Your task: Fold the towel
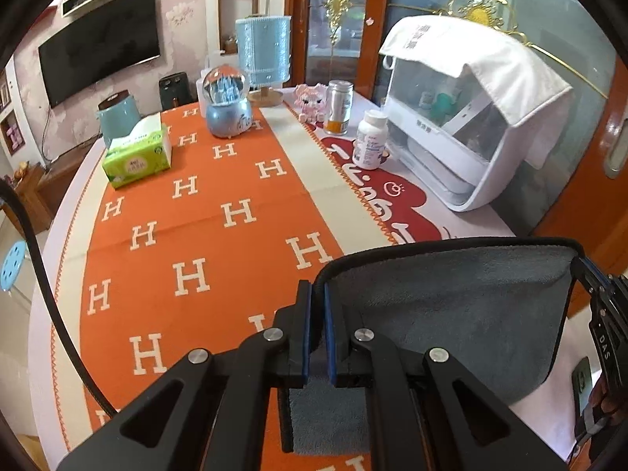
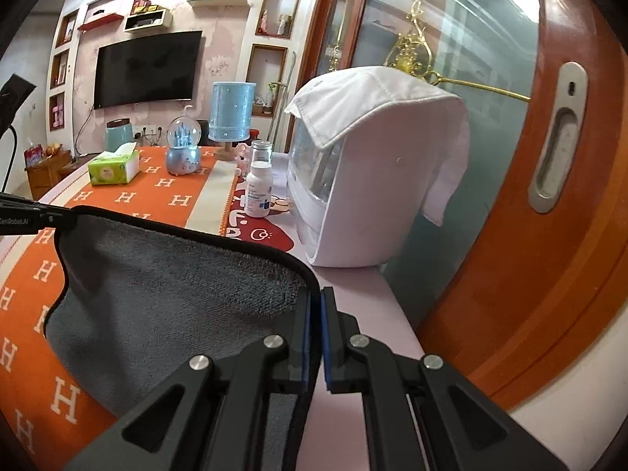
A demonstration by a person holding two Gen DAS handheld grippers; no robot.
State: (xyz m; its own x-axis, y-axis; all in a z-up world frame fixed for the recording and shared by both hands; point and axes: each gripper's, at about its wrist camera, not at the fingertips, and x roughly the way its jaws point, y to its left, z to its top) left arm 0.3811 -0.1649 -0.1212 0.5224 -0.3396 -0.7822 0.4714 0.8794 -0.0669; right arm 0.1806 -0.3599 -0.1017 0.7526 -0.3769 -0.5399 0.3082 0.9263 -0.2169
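Note:
A grey towel point(image 1: 451, 314) with a black hem hangs stretched between my two grippers above the table. My left gripper point(image 1: 318, 294) is shut on the towel's left top corner. The right gripper shows at the right edge of the left wrist view point(image 1: 588, 271), pinching the other corner. In the right wrist view the towel point(image 2: 168, 294) spreads to the left, and my right gripper point(image 2: 316, 302) is shut on its right top corner. The left gripper point(image 2: 51, 216) holds the far corner at the left edge. The towel's lower part is hidden behind the gripper bodies.
An orange cloth with H letters point(image 1: 188, 235) covers the table. On it stand a green tissue pack point(image 1: 137, 153), a snow globe point(image 1: 227, 106), a blue lamp point(image 1: 263, 51), a white pill bottle point(image 1: 371, 139), a can point(image 1: 338, 106), and a white cabinet with a cloth cover point(image 1: 463, 125). An orange door point(image 2: 549, 196) is at the right.

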